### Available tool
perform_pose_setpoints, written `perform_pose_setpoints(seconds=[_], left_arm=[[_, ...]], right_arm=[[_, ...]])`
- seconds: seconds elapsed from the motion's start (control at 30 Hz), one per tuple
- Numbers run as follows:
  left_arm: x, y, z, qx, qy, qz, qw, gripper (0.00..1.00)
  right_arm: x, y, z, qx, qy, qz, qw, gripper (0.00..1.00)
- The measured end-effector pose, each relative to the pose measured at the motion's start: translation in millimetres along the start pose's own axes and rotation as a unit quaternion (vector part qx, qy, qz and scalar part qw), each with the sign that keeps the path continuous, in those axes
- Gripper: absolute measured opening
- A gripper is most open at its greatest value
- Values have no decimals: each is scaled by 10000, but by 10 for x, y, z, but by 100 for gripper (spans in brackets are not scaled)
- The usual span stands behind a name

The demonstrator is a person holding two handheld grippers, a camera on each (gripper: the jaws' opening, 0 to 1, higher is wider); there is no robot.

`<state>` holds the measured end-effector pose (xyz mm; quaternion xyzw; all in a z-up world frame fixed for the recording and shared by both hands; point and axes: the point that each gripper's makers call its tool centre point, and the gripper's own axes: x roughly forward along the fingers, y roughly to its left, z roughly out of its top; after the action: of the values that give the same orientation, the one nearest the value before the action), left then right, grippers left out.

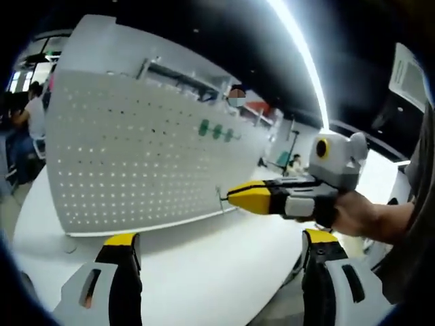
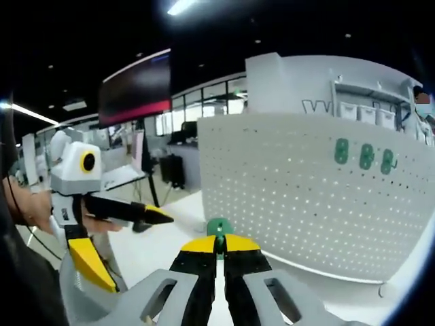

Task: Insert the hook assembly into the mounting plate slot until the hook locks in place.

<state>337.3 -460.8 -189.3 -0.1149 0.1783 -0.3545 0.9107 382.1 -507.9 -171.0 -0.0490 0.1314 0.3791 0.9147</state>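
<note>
Gripping green hook (image 2: 219, 227), right gripper (image 2: 219, 246); pegboard (image 2: 319, 190) carries three more.

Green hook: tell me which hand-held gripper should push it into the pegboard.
Right. The right hand-held gripper is shut on the green hook and faces the pegboard. The left hand-held gripper is open and holds nothing.

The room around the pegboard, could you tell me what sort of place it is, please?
Probably an open-plan office or lab: a white table carries the pegboard, long ceiling light strips run overhead, and people sit at desks behind. The right gripper holds a green hook.
</note>
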Motion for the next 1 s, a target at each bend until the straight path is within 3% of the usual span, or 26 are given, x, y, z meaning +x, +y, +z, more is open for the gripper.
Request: perform_pose_setpoints(seconds=[0.53, 1.0], left_arm=[[9, 24, -105, -155, 111, -4, 9998, 100], [27, 38, -100, -172, 171, 17, 9997, 100]], right_arm=[[-46, -573, 58, -58, -222, -650, 9976, 0], [-207, -1265, 219, 28, -550, -1371, 9890, 0]])
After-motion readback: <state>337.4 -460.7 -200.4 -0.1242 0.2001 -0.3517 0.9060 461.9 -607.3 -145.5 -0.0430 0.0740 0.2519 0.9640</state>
